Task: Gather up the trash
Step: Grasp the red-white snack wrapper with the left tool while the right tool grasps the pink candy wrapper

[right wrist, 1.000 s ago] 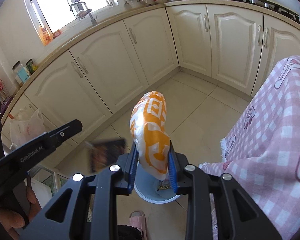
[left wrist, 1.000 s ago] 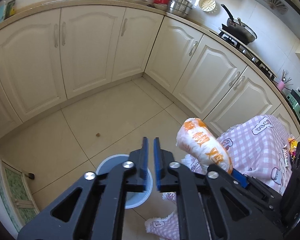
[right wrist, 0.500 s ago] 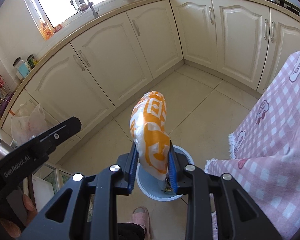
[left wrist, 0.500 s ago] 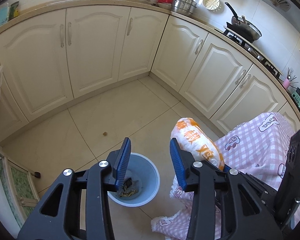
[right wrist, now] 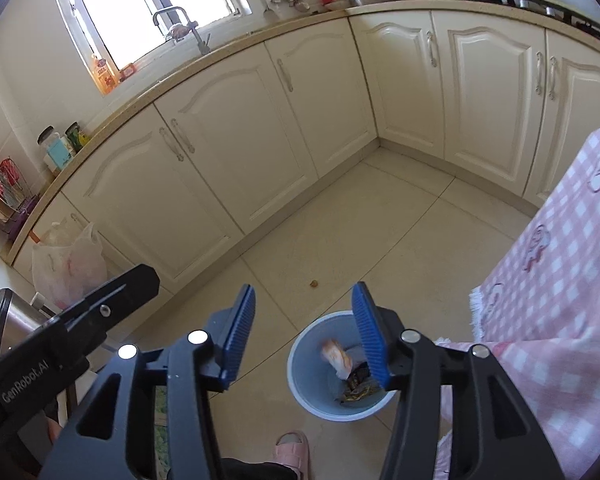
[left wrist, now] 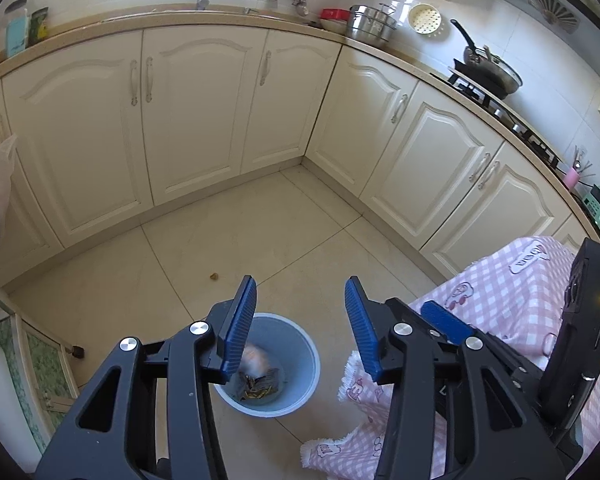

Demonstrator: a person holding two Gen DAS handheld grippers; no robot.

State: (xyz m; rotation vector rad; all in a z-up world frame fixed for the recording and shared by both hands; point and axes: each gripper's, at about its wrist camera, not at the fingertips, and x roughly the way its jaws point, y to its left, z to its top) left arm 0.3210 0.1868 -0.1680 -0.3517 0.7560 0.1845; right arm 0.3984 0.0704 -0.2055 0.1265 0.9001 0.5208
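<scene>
Lying in bin: orange-and-white bag (right wrist: 336, 354) rests inside the blue bin (right wrist: 306, 376), on top of dark wrappers (right wrist: 358, 382); in the left view it shows only as a blur (left wrist: 255, 362).
Bin: stands on the tiled floor (right wrist: 380, 232), just beside the hanging edge of the pink checked cloth (right wrist: 560, 280).
Right hand-held gripper (right wrist: 304, 332): released, jaws wide apart, nothing between them, above the bin.
Left hand-held gripper (left wrist: 300, 328): likewise released and empty, also above the bin.
Step in hand: judged from how things lie, this piece is dropped; both tools are free.
Other trash: a small brown crumb (left wrist: 214, 276) lies on the floor, well apart from the bin.
Next move: probably fetching another piece; the crumb would call for a low reach to the floor and a fine pinch, which wide pads may manage poorly.
Surroundings: cream cabinets (left wrist: 187, 112) line the walls; a white sack (right wrist: 67, 268) hangs at the far left.
</scene>
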